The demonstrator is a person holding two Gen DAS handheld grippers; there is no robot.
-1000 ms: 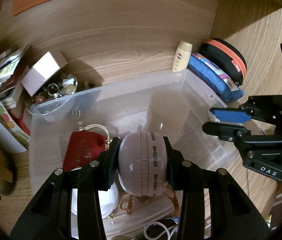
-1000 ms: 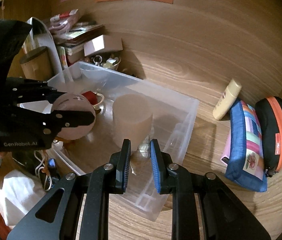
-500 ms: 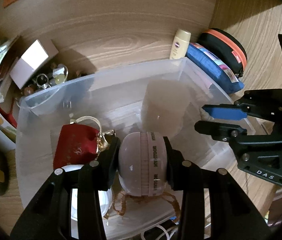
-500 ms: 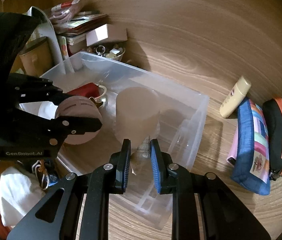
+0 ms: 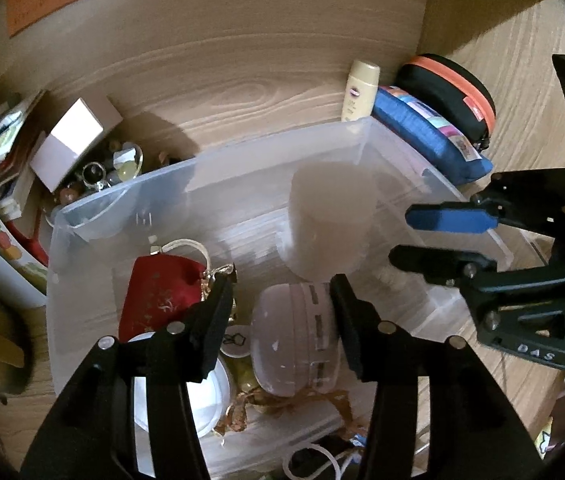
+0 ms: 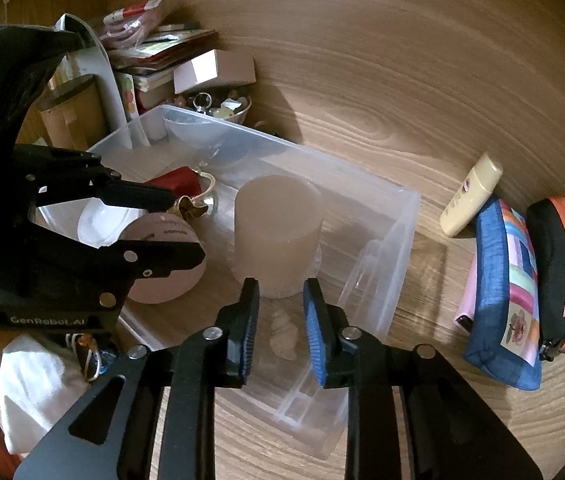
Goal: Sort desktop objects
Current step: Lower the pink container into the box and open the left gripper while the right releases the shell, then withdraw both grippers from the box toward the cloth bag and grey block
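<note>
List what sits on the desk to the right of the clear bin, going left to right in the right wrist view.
cream tube → blue patchwork pouch → black case with orange zip

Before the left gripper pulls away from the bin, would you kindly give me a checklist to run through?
1. Pink round case inside the clear bin: ok.
2. Left gripper letting go: ok; its fingers have just been opening, with the case between them and a gap on one side.
3. Case free of the other finger: cannot tell.
4. Right gripper empty: ok; its fingers have just been opening, nothing gripped.
5. Desk fully sorted: not ok; cream tube and blue pouch lie outside the bin.
</note>
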